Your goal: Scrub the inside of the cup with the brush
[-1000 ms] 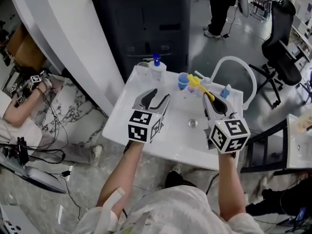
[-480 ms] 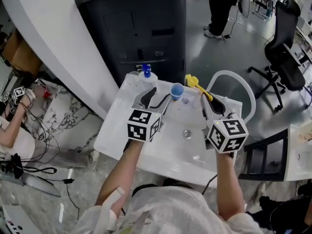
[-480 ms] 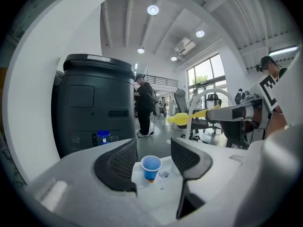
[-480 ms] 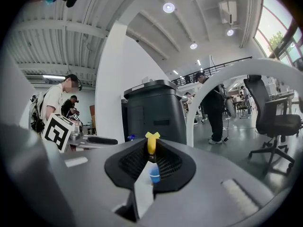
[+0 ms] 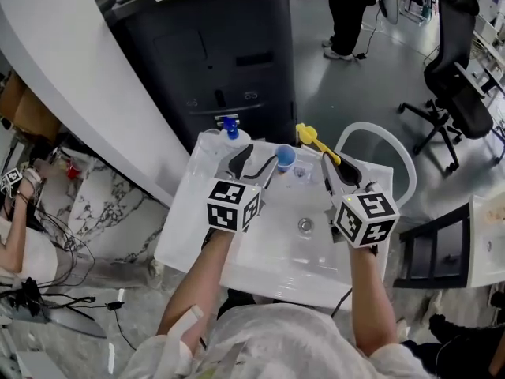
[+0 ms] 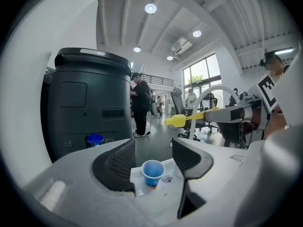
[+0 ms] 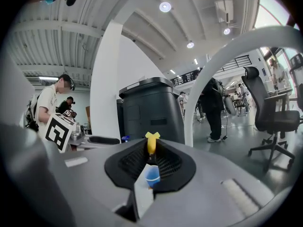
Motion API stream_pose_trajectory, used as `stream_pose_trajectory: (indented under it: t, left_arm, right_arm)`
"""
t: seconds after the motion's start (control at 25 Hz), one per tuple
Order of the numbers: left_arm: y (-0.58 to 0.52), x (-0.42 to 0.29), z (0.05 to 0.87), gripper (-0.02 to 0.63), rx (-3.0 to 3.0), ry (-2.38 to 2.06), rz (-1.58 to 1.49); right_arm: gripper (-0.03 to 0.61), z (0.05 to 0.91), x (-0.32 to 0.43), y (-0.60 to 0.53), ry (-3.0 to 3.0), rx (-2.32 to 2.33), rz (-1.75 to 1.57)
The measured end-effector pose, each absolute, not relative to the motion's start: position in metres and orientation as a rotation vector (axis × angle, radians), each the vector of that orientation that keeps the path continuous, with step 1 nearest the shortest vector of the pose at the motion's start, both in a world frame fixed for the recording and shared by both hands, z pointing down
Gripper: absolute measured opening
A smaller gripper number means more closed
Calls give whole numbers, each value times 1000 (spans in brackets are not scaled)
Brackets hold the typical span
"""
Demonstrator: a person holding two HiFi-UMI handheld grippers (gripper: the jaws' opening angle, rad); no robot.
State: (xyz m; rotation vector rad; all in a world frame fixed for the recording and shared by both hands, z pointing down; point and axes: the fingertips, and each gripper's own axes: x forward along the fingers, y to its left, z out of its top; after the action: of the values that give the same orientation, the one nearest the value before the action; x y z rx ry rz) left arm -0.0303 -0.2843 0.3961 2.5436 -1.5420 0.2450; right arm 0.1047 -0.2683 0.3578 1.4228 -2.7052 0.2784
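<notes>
The blue cup (image 5: 285,157) is standing upright, mouth up, at the far edge of the white sink (image 5: 272,247), near a blue-capped bottle (image 5: 230,126). The left gripper (image 5: 259,159) is pointing at it with its 2 jaws apart. They have just been opening, and the cup is showing in the gap between them, pressed by neither pad. The right gripper (image 5: 334,166) is clamping the yellow brush (image 5: 312,137) by its handle, with the brush head sticking out beyond the cup's right side.
</notes>
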Motion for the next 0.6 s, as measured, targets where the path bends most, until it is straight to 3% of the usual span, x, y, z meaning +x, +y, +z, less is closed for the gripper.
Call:
stream_pose_trajectory:
  t: [0.6]
  left_arm:
    - [-312, -10, 435, 306, 2731, -1164, 264]
  right_arm:
    - [34, 366, 88, -283, -2570, 1607, 254]
